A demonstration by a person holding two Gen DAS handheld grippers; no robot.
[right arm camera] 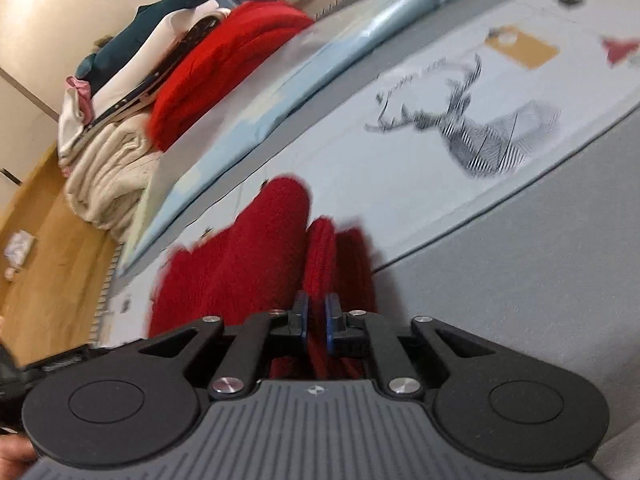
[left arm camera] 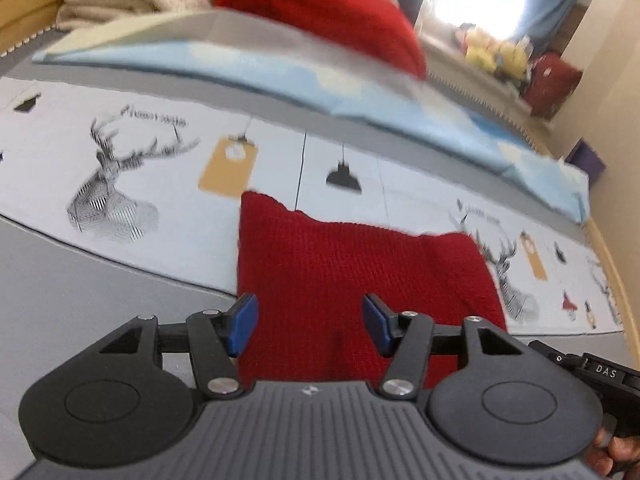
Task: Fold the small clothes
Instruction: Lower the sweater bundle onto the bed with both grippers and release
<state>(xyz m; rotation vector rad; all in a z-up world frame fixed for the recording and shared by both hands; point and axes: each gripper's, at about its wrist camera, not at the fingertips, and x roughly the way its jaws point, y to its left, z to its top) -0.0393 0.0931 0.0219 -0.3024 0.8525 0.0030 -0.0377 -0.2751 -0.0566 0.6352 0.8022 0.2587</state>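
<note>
We are working over a bed covered with a grey sheet [left arm camera: 72, 288] and a pale printed cloth [left arm camera: 168, 184] showing deer heads and hanging lamps. The red knitted garment [left arm camera: 352, 280] is lying on this cloth, its near part reaching under both grippers. In the left wrist view, the left gripper [left arm camera: 310, 326] is standing with its blue pads [left arm camera: 243, 322] well apart; the red knit is showing in the gap between them, and whether the pads are pressing on it we cannot tell, though no fabric is visibly pinched. In the right wrist view, the right gripper [right arm camera: 316, 322] is standing nearly closed, and its blue pads [right arm camera: 331, 320] are pinching a raised fold of the red knitted garment [right arm camera: 248, 264], which is bunching up in a narrow ridge just ahead of the fingertips. Beyond the garment, a folded light blue cloth [left arm camera: 248, 68] is lying across the far side of the bed. Behind it, a pile of clothes is resting: a second red knit [right arm camera: 224, 68], a cream knit [right arm camera: 108, 172], and white and dark teal pieces [right arm camera: 156, 28] stacked on top. Both views are blurred.
</note>
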